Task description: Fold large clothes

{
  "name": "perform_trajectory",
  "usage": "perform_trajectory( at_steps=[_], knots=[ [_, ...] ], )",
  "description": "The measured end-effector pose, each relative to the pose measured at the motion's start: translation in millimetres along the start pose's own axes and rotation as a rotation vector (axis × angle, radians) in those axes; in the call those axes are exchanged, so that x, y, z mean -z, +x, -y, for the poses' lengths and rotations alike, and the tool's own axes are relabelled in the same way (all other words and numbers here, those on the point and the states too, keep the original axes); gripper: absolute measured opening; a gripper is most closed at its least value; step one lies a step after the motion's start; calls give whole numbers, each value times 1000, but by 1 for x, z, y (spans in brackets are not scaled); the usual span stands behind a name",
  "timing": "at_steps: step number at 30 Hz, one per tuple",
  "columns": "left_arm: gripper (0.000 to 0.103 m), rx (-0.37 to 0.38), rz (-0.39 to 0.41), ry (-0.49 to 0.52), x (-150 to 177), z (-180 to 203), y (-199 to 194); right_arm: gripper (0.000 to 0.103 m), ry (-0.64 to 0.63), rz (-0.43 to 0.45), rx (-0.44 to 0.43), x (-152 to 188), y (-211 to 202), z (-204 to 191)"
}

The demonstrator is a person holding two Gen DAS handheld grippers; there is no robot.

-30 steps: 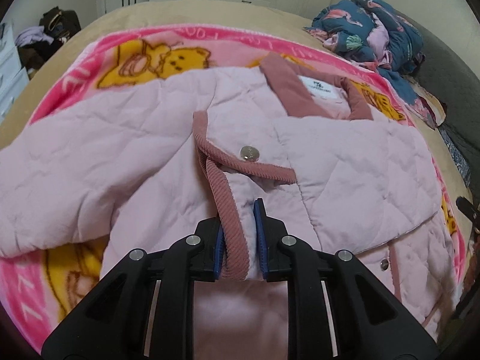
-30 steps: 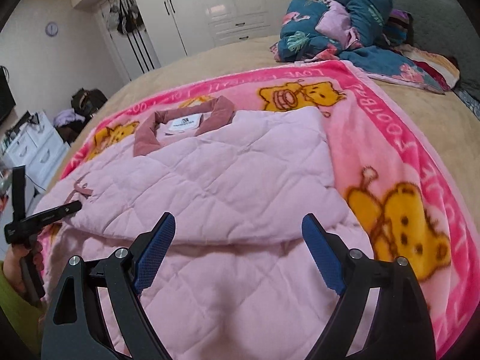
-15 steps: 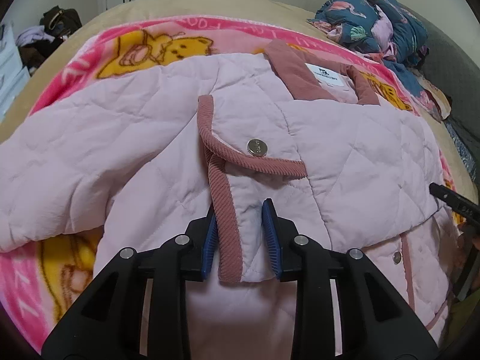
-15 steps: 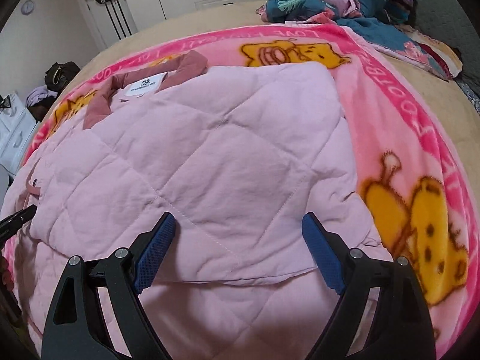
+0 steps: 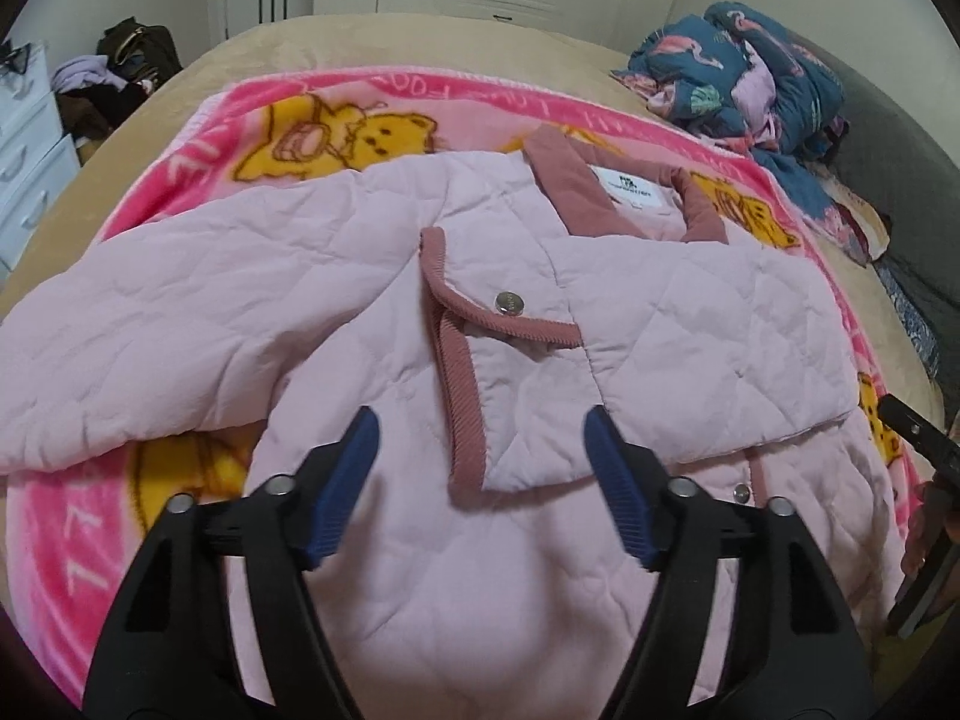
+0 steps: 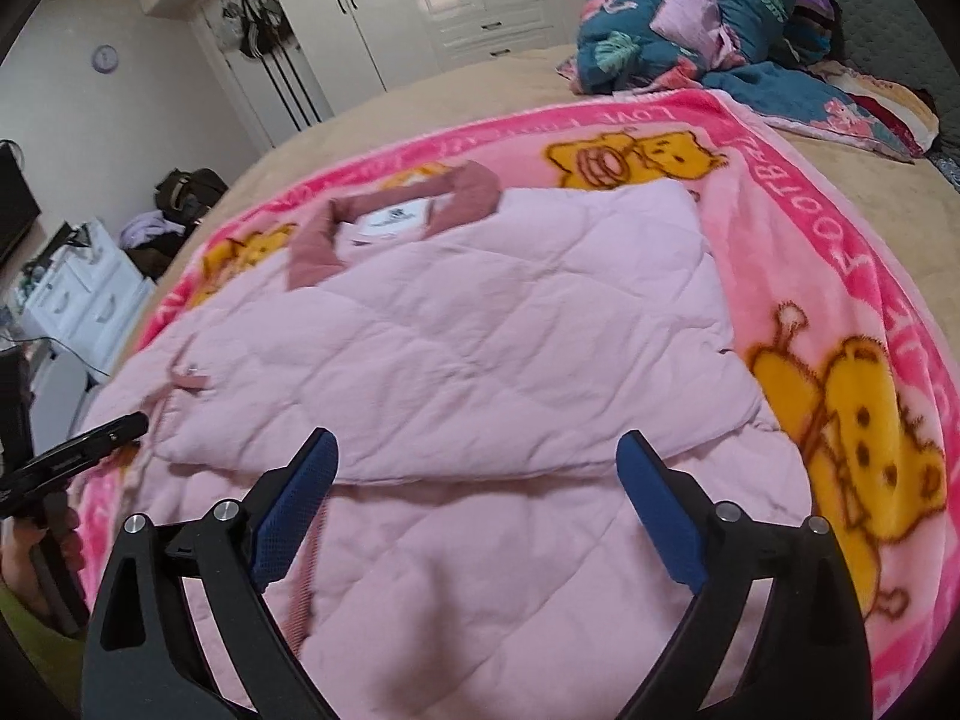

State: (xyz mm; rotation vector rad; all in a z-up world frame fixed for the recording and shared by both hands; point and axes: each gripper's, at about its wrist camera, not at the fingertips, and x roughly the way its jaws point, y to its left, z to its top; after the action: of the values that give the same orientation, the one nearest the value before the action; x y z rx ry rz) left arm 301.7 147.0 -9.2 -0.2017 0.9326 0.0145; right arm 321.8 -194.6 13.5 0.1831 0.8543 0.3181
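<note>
A pale pink quilted jacket [image 5: 690, 330] with a dusty-rose corduroy collar [image 5: 564, 192] lies on a pink bear-print blanket [image 5: 336, 126]. Its right sleeve is folded across the chest, and a corduroy-trimmed cuff [image 5: 462, 396] with a metal snap [image 5: 508, 303] lies on top. My left gripper [image 5: 483, 426] is open and empty just short of the cuff's end. My right gripper [image 6: 477, 456] is open and empty above the jacket [image 6: 480, 348] near the folded sleeve's lower edge. The left gripper's tip shows in the right wrist view [image 6: 114, 438].
The blanket [image 6: 840, 240] covers a tan bed [image 5: 372, 36]. A heap of blue patterned bedding [image 5: 750, 78] sits at the far right corner. White wardrobes [image 6: 456, 0] line the far wall. A white drawer unit [image 6: 84, 300] and bags [image 5: 120, 78] stand left of the bed.
My left gripper opened and let go of the corduroy cuff, then drew back; the cuff now lies flat on the jacket. My right gripper stayed open and pulled back slightly.
</note>
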Motion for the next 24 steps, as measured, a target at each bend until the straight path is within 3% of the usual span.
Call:
perform_trajectory(
  at_steps=[3, 4, 8, 15, 24],
  knots=[
    [93, -6, 19, -20, 4, -4, -11, 99, -1, 22, -24, 0, -13, -8],
    [94, -5, 24, -35, 6, -6, -14, 99, 0, 25, -26, 1, -17, -10],
    [94, 16, 33, -80, 12, -17, -25, 99, -16, 42, -27, 0, -28, -19],
    [94, -85, 68, -83, 18, -31, -47, 99, -42, 67, -56, -3, -44, -40],
    [94, -104, 94, -130, 26, -53, -69, 99, -81, 75, -89, -2, -47, -74]
  ],
)
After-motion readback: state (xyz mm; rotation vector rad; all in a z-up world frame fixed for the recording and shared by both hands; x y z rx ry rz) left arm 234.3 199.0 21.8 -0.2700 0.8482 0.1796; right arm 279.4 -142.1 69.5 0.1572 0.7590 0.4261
